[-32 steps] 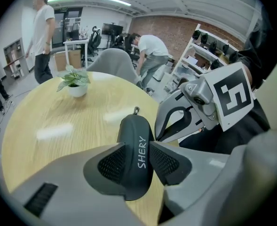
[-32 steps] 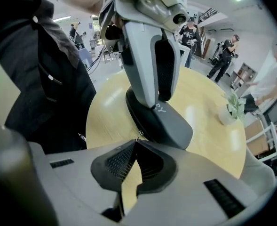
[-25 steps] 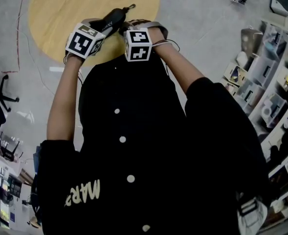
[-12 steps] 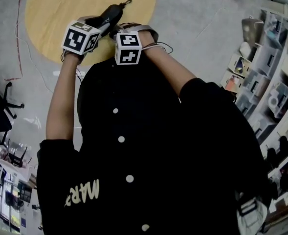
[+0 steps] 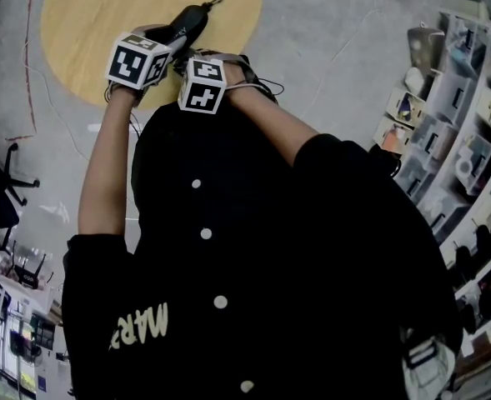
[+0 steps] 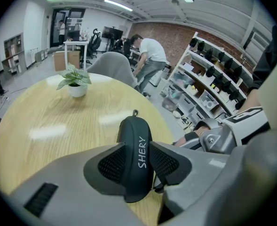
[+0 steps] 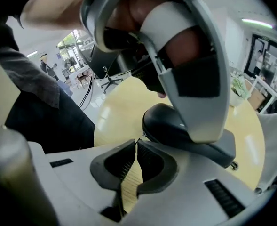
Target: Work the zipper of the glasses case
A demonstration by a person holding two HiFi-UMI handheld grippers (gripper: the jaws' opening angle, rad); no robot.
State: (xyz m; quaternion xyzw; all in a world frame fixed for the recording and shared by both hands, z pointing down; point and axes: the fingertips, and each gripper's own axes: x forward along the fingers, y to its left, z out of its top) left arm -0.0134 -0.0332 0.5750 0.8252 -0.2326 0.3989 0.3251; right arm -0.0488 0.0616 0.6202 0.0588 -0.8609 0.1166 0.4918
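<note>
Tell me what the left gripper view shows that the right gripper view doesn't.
Only the left gripper view: white lettering on the black hard-shell glasses case, both pads of the left claw pressing its sides, and a person in a white shirt near shelves. Only the right gripper view: the right claw, its tips together; whether they pinch a zipper pull is unclear. Both: the case and the round light wooden table.

Left gripper (image 6: 138,160) clamped; right gripper (image 7: 135,146) empty, near-closed jaws just easing apart.
</note>
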